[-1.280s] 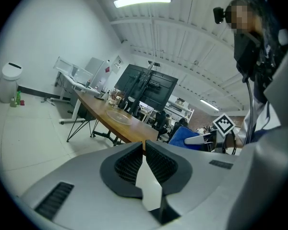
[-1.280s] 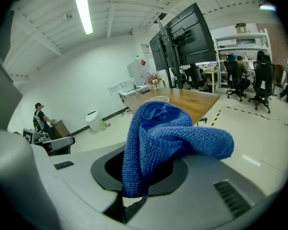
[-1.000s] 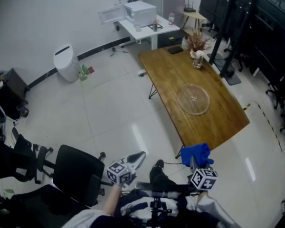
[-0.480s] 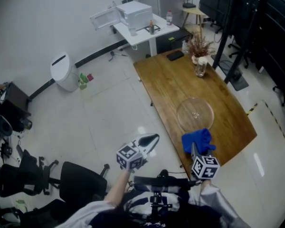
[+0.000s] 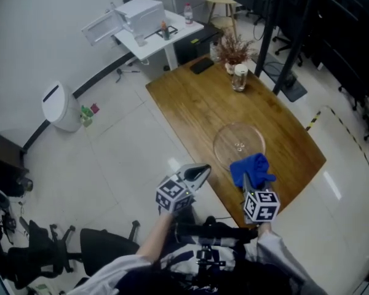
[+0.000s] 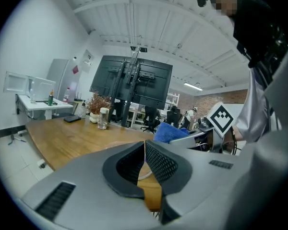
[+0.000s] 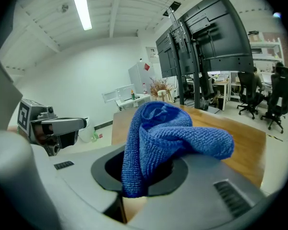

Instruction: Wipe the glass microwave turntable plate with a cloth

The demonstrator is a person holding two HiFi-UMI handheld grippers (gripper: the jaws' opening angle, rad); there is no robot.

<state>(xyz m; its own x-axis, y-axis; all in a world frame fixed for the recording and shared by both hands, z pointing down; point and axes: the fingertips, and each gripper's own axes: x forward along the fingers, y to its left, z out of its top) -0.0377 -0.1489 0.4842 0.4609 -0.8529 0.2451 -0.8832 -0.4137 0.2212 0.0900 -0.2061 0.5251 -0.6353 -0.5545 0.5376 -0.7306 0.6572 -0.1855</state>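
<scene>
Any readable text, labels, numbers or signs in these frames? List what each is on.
No readable text anywhere.
On left gripper's cube and right gripper's cube: square coded patterns, no letters.
On white cabinet: red sticker, too small to read.
On bottle: label too small.

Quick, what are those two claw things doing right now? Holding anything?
Left gripper: closed, nothing between its jaws.
Right gripper: closed on the blue cloth.
</scene>
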